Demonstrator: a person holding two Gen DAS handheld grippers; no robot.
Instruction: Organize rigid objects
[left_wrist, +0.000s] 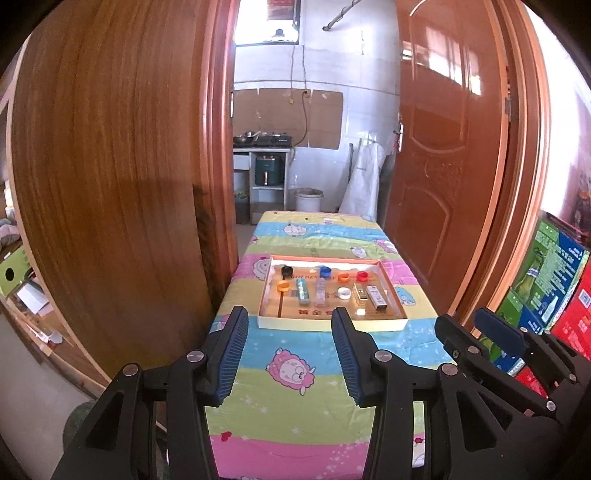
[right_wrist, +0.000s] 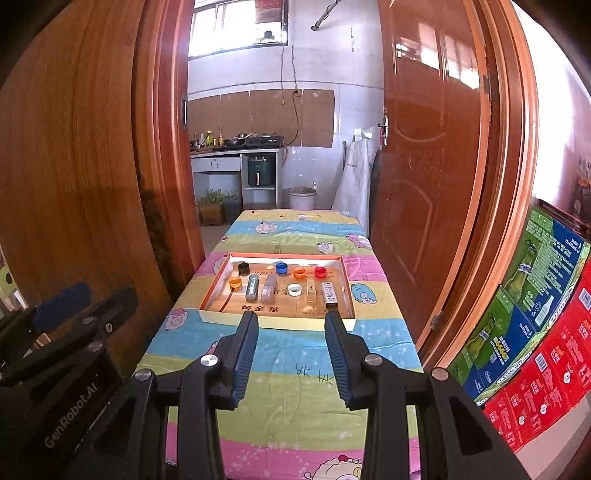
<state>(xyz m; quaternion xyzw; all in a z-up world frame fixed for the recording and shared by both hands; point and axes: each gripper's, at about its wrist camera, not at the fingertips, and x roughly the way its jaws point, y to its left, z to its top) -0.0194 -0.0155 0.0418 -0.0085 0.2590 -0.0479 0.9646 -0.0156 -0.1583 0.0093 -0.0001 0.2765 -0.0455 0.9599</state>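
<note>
Left gripper (left_wrist: 290, 317): lower centre of the left wrist view, jaws partly apart with nothing between them, well short of the tray.
Right gripper (right_wrist: 291, 319): lower centre of its own view, jaws likewise parted and empty – likely held ready while a first piece is picked.
Tray (left_wrist: 325, 325): shallow cardboard box lid in mid-frame, its rim keeping the small pieces together.
Caps: black cap (left_wrist: 286, 270), blue cap (left_wrist: 325, 271), orange cap (left_wrist: 343, 277) and red cap (left_wrist: 362, 275) in the far row; white cap (left_wrist: 344, 292) nearer.
Oblong pieces: a teal box (left_wrist: 303, 290) and a dark box (left_wrist: 377, 297) lie lengthwise – apparently already sorted by kind.
Tabletop (right_wrist: 295, 387): narrow, under a striped cartoon-sheep cloth.
Room: wooden doors either side, kitchen beyond, printed cartons at right.
</note>
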